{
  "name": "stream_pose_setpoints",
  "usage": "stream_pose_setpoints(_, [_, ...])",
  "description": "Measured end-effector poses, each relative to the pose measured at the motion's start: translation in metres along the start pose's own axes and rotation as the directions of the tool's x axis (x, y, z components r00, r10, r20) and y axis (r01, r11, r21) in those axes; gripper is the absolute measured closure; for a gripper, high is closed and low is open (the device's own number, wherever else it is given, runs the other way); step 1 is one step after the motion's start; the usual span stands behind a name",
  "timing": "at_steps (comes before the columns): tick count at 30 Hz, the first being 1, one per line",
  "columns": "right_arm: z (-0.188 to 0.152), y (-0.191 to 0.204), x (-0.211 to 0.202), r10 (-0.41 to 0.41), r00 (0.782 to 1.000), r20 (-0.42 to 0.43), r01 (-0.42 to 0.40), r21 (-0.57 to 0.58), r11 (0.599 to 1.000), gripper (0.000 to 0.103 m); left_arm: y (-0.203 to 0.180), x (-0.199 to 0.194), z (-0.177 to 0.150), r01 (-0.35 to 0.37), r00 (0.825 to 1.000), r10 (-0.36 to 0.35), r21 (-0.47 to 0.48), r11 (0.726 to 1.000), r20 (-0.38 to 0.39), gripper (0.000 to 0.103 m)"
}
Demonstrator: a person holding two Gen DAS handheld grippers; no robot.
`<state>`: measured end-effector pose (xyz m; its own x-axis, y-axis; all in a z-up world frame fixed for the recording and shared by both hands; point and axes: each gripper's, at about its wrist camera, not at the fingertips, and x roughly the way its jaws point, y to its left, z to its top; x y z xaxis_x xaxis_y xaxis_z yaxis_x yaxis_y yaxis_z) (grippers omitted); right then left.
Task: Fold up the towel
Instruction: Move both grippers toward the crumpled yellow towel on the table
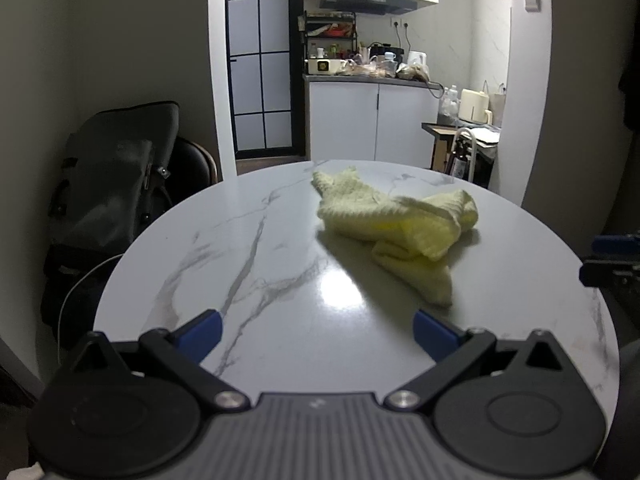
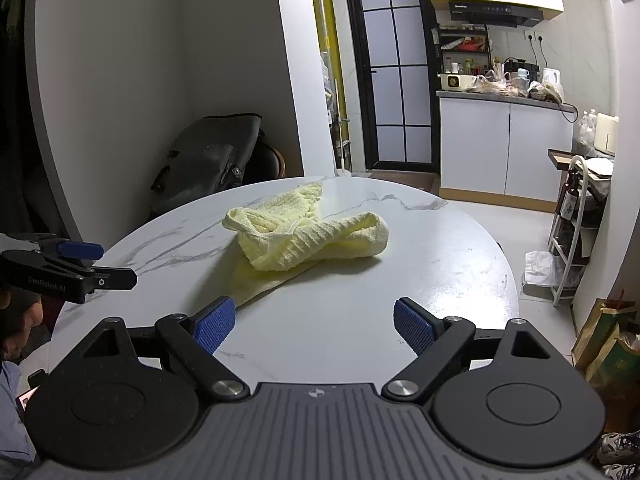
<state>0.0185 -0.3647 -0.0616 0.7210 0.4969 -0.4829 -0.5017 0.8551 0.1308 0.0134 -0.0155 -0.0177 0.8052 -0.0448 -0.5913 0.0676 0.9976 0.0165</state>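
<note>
left wrist: towel (image 1: pixel 396 220) crumpled on table (image 1: pixel 248 248), untouched.

The towel (image 1: pixel 396 224) lies crumpled on the far half of the table (image 1: pixel 248 248). A bag (image 1: pixel 116 176) sits on a chair beyond the table's left edge. Cabinets (image 1: pixel 372 124) stand far behind.

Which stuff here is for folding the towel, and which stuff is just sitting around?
For the job: yellow towel, crumpled on the round table; left claw and right claw, both open and empty.

Just around: black bag, kitchen counter clutter, white rack.
</note>
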Motion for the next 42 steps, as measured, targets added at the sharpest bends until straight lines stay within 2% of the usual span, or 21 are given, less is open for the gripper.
stream_pose_setpoints(7, [-0.001, -0.001, -0.004, -0.007, 1.000, 0.020, 0.007, 0.007, 1.000, 0.013, -0.003, 0.003, -0.002, -0.028, 0.999, 0.029, 0.034, 0.999, -0.016, 0.001])
stream_pose_setpoints(13, [-0.001, -0.013, -0.005, 0.000, 1.000, 0.023, -0.002, 0.065, 0.998, 0.013, -0.001, 0.003, -0.003, 0.037, 0.998, -0.036, 0.024, 0.999, -0.046, 0.005])
stream_pose_setpoints(19, [-0.002, -0.014, -0.003, 0.005, 1.000, 0.016, -0.006, 0.066, 0.998, 0.013, 0.005, 0.004, -0.005, 0.052, 0.998, -0.052, 0.005, 0.999, -0.047, 0.005])
stream_pose_setpoints(24, [-0.001, -0.009, 0.002, -0.008, 1.000, 0.002, 0.008, 0.042, 0.999, 0.013, 0.002, 0.004, -0.006, 0.052, 0.998, -0.051, 0.032, 0.998, -0.038, 0.005])
stream_pose_setpoints(29, [0.000, -0.006, 0.005, -0.020, 1.000, -0.004, 0.020, 0.031, 0.999, 0.013, 0.006, 0.003, -0.004, 0.064, 0.998, -0.064, 0.005, 0.998, -0.019, 0.008])
stream_pose_setpoints(33, [0.001, -0.007, 0.006, 0.000, 1.000, -0.010, 0.000, 0.032, 0.999, 0.014, 0.006, 0.005, -0.003, 0.069, 0.998, -0.068, 0.015, 0.998, -0.015, 0.009])
stream_pose_setpoints(38, [0.017, -0.007, 0.007, 0.084, 0.996, -0.022, -0.083, 0.042, 0.996, 0.015, 0.007, 0.008, -0.001, 0.070, 0.997, -0.070, 0.016, 0.997, -0.023, 0.012])
stream_pose_setpoints(42, [0.027, -0.003, 0.011, 0.083, 0.996, -0.037, -0.083, 0.008, 0.997, 0.015, 0.009, 0.007, 0.001, 0.064, 0.998, -0.063, 0.009, 0.998, -0.025, 0.012])
